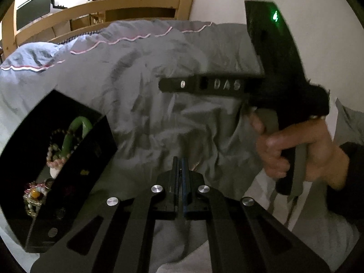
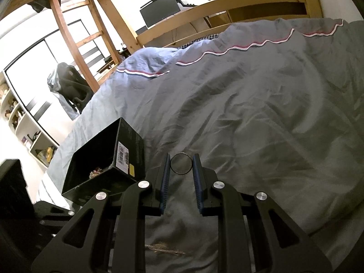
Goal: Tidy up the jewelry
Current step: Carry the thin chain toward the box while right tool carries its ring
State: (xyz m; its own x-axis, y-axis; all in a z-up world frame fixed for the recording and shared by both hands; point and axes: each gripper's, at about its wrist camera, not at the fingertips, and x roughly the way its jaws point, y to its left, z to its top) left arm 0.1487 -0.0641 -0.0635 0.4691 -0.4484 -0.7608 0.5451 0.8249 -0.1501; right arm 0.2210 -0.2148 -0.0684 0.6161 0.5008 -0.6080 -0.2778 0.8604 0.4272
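Right tool (image 2: 181, 167) pinching thin dark ring (image 2: 181, 164) face-on; left tool (image 1: 180, 173) pressed together, empty.

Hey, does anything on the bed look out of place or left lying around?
Yes. A gold-coloured piece of jewelry lies loose on the duvet, outside the black box that holds the other pieces. The right gripper holds a thin dark ring. The left gripper is shut with nothing visible in it.
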